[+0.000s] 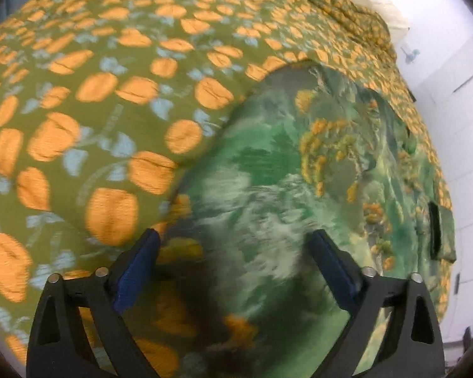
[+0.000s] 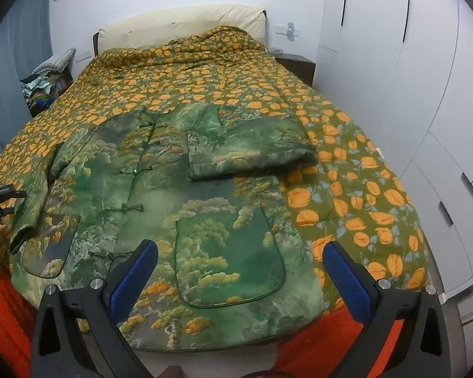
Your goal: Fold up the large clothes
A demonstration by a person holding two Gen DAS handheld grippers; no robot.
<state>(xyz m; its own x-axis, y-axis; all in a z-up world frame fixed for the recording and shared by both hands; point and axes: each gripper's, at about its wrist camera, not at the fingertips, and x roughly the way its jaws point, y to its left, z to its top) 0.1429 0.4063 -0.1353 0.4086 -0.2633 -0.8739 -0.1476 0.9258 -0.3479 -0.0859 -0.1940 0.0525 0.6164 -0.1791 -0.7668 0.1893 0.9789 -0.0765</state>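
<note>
Lying spread front-up on the orange-flowered green quilt (image 2: 347, 170): quilted green landscape-print jacket (image 2: 173, 220), right sleeve (image 2: 249, 154) already folded across the chest. Hovering close over its left side, left gripper (image 1: 233, 271) gaping, empty, likely reaching for the other sleeve. Hanging back above the hem, right gripper (image 2: 239, 277) open, holding nothing.

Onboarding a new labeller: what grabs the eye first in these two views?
The green landscape-print padded jacket lies front-up across the near half of the bed, one sleeve already folded over its chest, the other sleeve still out at the picture's left. Under it, the olive quilt with orange flowers covers the whole bed. In the left wrist view, the left gripper hangs over the jacket with jaws wide and nothing between them.
</note>
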